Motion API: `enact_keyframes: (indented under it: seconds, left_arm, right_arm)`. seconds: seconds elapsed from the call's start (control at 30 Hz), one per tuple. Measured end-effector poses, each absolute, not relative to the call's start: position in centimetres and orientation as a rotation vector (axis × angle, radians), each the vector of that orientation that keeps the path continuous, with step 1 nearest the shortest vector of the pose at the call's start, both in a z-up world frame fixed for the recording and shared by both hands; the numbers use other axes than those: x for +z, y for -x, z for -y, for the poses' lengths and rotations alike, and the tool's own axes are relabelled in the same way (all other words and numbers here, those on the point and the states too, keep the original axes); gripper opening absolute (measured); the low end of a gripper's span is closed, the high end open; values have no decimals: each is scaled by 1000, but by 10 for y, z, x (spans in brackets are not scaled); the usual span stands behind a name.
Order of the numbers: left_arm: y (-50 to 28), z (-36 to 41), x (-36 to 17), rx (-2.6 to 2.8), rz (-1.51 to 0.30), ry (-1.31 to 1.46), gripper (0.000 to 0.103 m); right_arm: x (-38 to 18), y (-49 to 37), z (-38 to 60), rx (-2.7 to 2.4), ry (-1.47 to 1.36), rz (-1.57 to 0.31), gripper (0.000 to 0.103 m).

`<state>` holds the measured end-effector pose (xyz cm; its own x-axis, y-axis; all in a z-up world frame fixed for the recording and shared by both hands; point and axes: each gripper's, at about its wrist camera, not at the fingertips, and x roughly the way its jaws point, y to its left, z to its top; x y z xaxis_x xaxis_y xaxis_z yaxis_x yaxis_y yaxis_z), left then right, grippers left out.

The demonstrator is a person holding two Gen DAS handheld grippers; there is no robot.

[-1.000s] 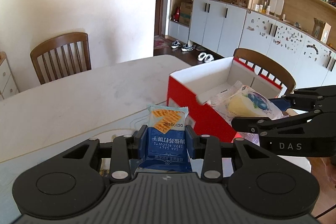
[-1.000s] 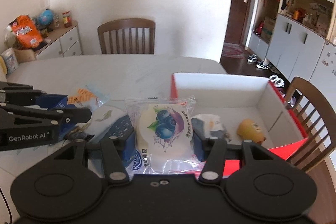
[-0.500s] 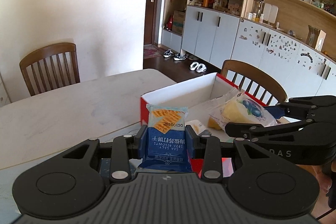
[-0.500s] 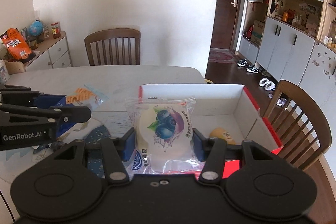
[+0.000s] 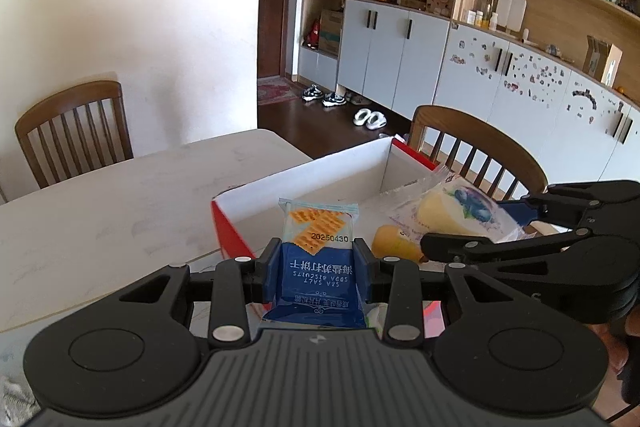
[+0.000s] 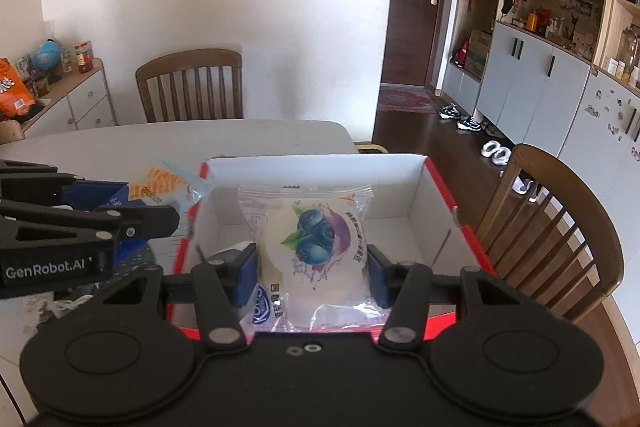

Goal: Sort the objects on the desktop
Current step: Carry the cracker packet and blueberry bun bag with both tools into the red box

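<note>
Blue fingers (image 5: 272, 267) of the left gripper (image 5: 318, 265) clamp a cracker packet (image 5: 318, 247); the right gripper (image 6: 312, 273) clamps a blueberry pastry bag (image 6: 310, 247) over the red box (image 6: 440, 183).

Glossy plastic cracker packet (image 5: 318, 247) and cake wrapper (image 6: 310, 247); matt cardboard box (image 6: 436, 187); smooth marbled table (image 5: 120, 211); varnished wooden chair (image 6: 190, 85).

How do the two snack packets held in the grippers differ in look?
The cracker packet is opaque, blue below and pale above, with orange crackers printed on it; the blueberry packet is clear plastic showing a pale round cake behind a blueberry picture. The cracker packet looks narrower, the blueberry packet wider and puffier. Both stand upright, each clamped at its sides, in the left gripper and right gripper.
</note>
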<state>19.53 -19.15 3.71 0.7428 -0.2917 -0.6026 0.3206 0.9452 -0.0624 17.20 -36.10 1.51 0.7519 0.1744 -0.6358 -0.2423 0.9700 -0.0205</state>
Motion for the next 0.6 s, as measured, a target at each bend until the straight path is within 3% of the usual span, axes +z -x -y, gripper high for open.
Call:
enact_keyframes:
  seconds: [0.6]
  left_arm:
    - [-283, 230, 1, -349, -761, -89, 35]
  right_arm:
    - [-24, -221, 378, 263, 187, -759, 54]
